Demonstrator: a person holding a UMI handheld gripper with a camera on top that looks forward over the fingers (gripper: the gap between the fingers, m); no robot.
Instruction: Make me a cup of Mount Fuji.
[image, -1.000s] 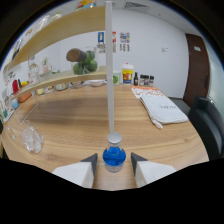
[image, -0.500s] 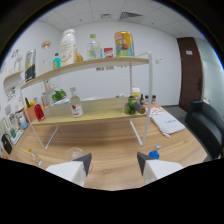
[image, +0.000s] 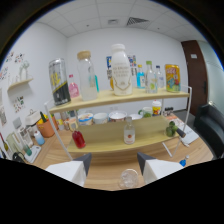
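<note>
**Open gripper held in front of the drink shelves**

The gripper (image: 114, 162) is seen at the bottom, with its two fingers spread apart. Nothing is held by them. A clear glass (image: 128, 178) is seen low down between the fingers, on the wooden table (image: 200, 150). It is not touched by either finger.

Just past the fingers, a two-level wooden shelf (image: 120, 100) is seen on the table. On the lower level, a small red bottle (image: 78, 139) is placed to the left and a small clear bottle (image: 129, 135) is placed in the middle. Bowls (image: 101, 118) are lined up behind them.

On the top level, a big white bottle (image: 121, 70) is placed in the middle. A tall clear jar (image: 87, 76) and a dark can (image: 60, 82) are placed to its left. A yellow can (image: 172, 78) is placed far to its right.

A white wall and a dark door (image: 196, 75) are seen behind the shelf.
</note>
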